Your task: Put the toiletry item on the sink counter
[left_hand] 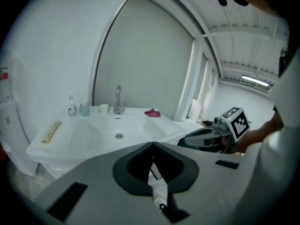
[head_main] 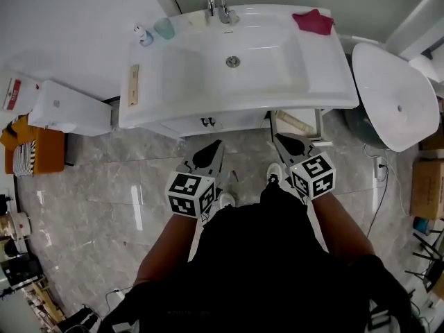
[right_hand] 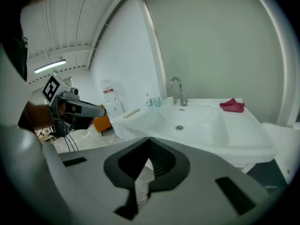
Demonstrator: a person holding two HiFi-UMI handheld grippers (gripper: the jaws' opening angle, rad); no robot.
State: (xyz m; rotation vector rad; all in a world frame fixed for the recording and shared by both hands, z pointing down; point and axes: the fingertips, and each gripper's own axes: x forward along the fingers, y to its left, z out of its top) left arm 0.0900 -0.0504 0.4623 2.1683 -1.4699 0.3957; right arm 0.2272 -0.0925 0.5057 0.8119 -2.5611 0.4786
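The basin [head_main: 208, 68] is sunk in the middle of the table [head_main: 326, 89], with the faucet [head_main: 220, 5] behind it. Left of the faucet a cup [head_main: 198, 19], a second cup [head_main: 164, 28] and a bottle [head_main: 143, 36] stand in a row. A flat stick [head_main: 133, 84] lies along the left edge and a cloth [head_main: 313, 21] at the back right corner. Before the table, over the floor [head_main: 104, 186], the left gripper [head_main: 215, 144], with a tube [left_hand: 157, 184] between its jaws, is beside the right gripper [head_main: 281, 139]

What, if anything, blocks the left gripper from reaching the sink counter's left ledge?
Nothing visible, so probably reachable: the left gripper, shut on a small tube, faces the sink counter with only floor between.
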